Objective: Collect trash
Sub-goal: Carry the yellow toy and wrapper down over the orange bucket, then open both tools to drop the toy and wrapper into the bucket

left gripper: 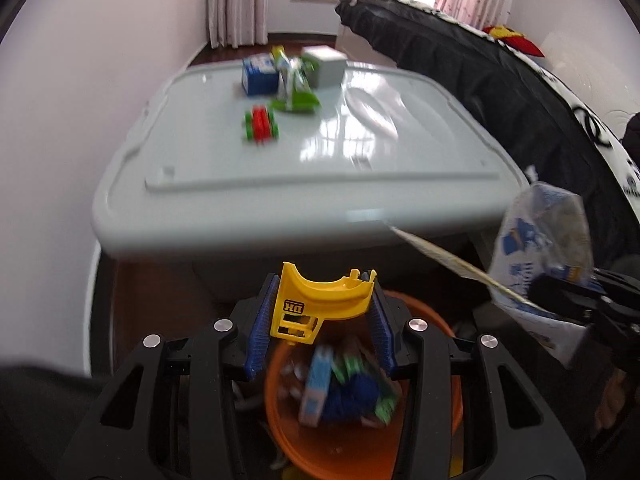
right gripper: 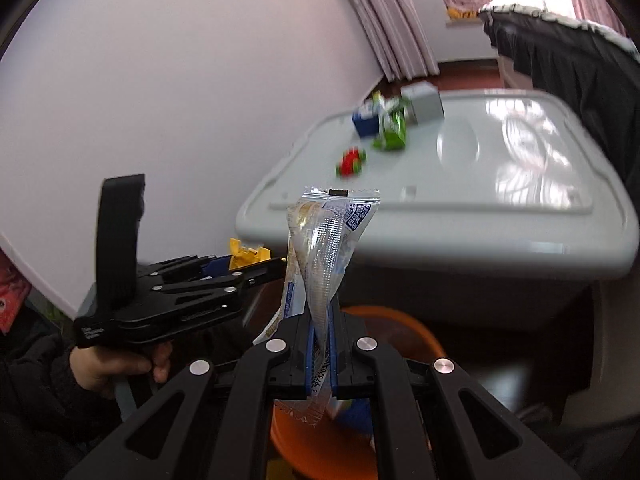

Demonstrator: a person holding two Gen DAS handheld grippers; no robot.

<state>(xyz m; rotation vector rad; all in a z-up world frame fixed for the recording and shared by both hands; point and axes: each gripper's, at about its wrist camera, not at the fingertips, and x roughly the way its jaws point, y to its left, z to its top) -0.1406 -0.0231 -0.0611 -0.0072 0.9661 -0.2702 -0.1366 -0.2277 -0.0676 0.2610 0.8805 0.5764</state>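
Observation:
My left gripper point(left gripper: 324, 300) is shut on a yellow plastic toy piece point(left gripper: 320, 300), held just above an orange bin point(left gripper: 292, 432) that holds several wrappers. My right gripper point(right gripper: 320, 328) is shut on a clear blue-printed plastic wrapper point(right gripper: 324, 248), which stands up from the blue pads above the orange bin point(right gripper: 404, 324). In the left wrist view that wrapper point(left gripper: 544, 248) and the right gripper point(left gripper: 568, 300) show at the right edge. In the right wrist view the left gripper point(right gripper: 256, 266) with the yellow piece point(right gripper: 246, 256) is at the left, a hand on its grip.
A pale grey lidded box point(left gripper: 360, 216) stands behind the bin. On its lid lie a red-green toy point(left gripper: 260, 122), a green wrapper point(left gripper: 298, 96), a blue carton point(left gripper: 258, 74) and a grey box point(left gripper: 326, 64). A dark bedcover point(left gripper: 500, 80) hangs at the right.

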